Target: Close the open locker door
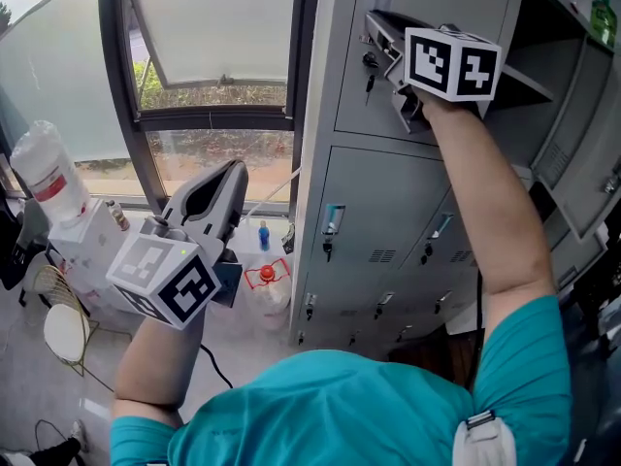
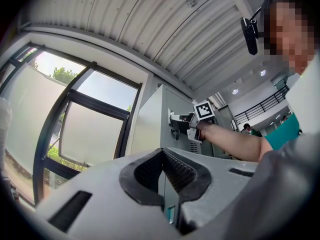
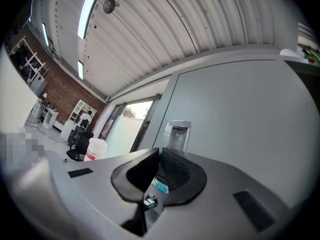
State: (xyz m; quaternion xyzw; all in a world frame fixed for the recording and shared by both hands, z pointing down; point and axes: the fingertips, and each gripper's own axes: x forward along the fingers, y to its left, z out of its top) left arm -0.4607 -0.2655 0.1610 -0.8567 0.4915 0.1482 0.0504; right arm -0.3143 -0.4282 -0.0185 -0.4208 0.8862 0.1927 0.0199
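— Right tool: how does it stand?
— Pads together with nothing between them. The tips are up at the left, latch edge of the top locker door. In its own view the grey panel fills everything straight ahead, and the door's pull sits just past the tips.
— So which way does the door lie from it?
— Dead ahead. The panel stands upright, and I judge its hinges run down the right side, so a push at this left edge would swing it home. It looks nearly level with the doors below. Whether it has latched, I cannot tell.
— And the left tool?
— Closed and empty, held low by the window, well apart from that door. The right hand is plainly the nearer one.
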